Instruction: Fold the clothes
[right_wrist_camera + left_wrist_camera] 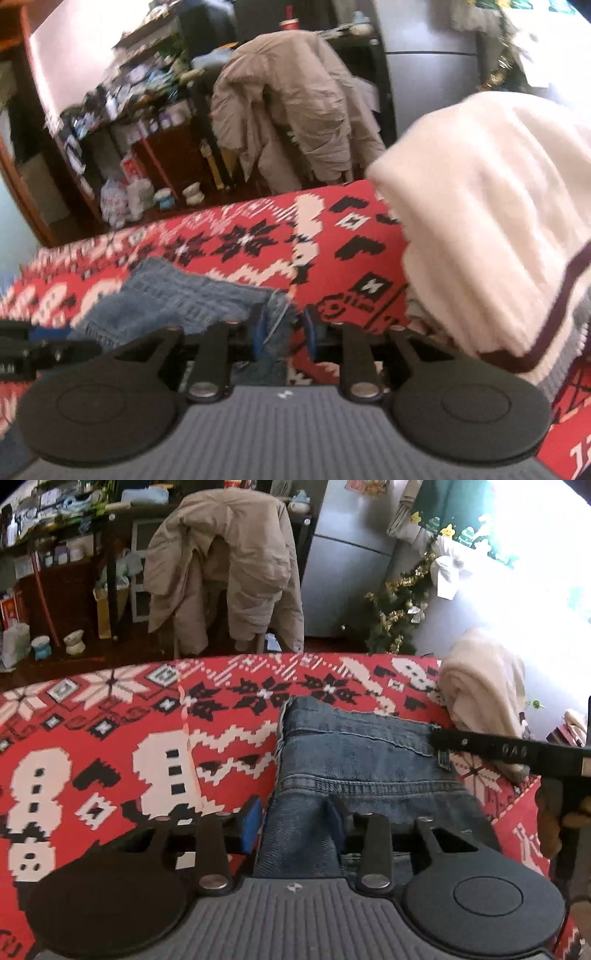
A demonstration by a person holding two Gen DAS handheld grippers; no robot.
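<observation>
Lying on the table: folded jeans (354,771) rest on a red, white and black patterned cloth (110,746), near its right side.
Left gripper (295,819): jaws apart, blue pads straddling the near left edge of the jeans; the left pad (251,821) sits over the cloth just beside the denim, the right pad presses into a ridge of denim.
Right gripper (284,332): jaws narrowly apart with a frayed corner of the jeans (177,299) between the blue pads; whether they grip it cannot be told, as the right wrist view is blurred.
Left view, right side: a black finger (498,747) of the other tool reaches across the far right part of the jeans, by a belt loop.
Cream garment (487,221): heaped on the right end of the table, a dark trim along its near edge, well right of the jeans.
Far side: a beige jacket (225,572) hangs over a chair past the table.
Background: a grey fridge (347,572) stands right of the jacket, cluttered shelves (55,535) at far left, a small tinselled tree (399,609) at far right.
</observation>
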